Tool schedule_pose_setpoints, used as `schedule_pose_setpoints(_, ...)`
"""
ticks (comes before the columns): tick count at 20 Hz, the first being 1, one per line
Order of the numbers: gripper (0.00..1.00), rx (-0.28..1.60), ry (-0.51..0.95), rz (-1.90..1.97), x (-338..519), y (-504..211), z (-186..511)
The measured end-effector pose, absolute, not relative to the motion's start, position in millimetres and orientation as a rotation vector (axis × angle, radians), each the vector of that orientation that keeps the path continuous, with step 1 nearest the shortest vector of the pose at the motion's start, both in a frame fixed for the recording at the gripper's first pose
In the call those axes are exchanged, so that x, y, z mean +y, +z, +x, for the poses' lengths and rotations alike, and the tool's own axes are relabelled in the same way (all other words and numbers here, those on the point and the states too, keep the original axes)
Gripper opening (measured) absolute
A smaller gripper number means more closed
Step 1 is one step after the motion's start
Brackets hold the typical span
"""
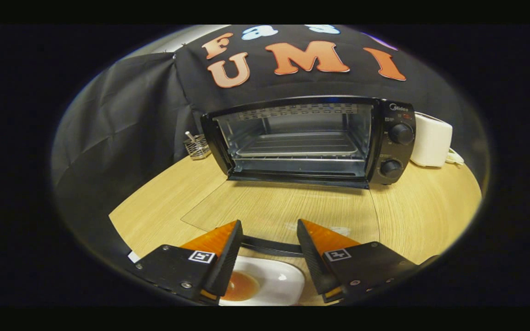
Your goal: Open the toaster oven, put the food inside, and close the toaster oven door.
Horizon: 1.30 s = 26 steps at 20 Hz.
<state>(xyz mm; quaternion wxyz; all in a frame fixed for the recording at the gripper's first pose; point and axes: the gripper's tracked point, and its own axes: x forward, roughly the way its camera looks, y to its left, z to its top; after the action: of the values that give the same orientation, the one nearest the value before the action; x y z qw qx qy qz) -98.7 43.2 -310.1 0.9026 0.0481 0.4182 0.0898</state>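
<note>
On the wooden table (412, 216), a black toaster oven (308, 138) is seen beyond the tool (268, 230), set against the black cloth wall. Its glass door (288, 207) is dropped fully open and lies flat toward the tool, so that the wood grain is visible through the pane, and the door's dark handle bar (269, 246) is found just ahead of the fingertips, crossing the gap between them. Inside the oven a metal tray (298, 145) is carried on the wire rack, and two round knobs (400, 134) are stacked on the control panel at the oven's right. The tool is held released, its two fingers (221, 257) spread apart with nothing pressed between them. Below and between the fingers a white plate (281, 280) is placed on the table, with a round amber piece of food (242, 286) on it, partly hidden by the left finger. Beside the oven's left a small wire basket (197, 147) is set, and at its right, just past the control panel, a white appliance (432, 140) is stood with a pale cord trailing beside it.
</note>
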Motion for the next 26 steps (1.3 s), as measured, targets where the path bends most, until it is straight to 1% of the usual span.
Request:
schedule_pose_setpoints(1,0.71,0.87,0.184,0.094,42.4,-308.7,-102.7)
schedule_pose_setpoints(2,0.75,0.867,0.188,0.094,44.1,-303.9,-109.2)
schedule_pose_setpoints(7,0.8,0.787,0.268,0.084,60.8,-272.2,-130.2)
schedule_pose_setpoints(13,0.87,0.801,0.384,0.106,82.1,-257.5,-177.5)
schedule_pose_setpoints(19,0.88,0.873,0.381,0.09,79.8,-279.5,-213.8)
schedule_pose_setpoints(26,0.88,0.942,0.36,0.034,77.9,-304.9,-228.1)
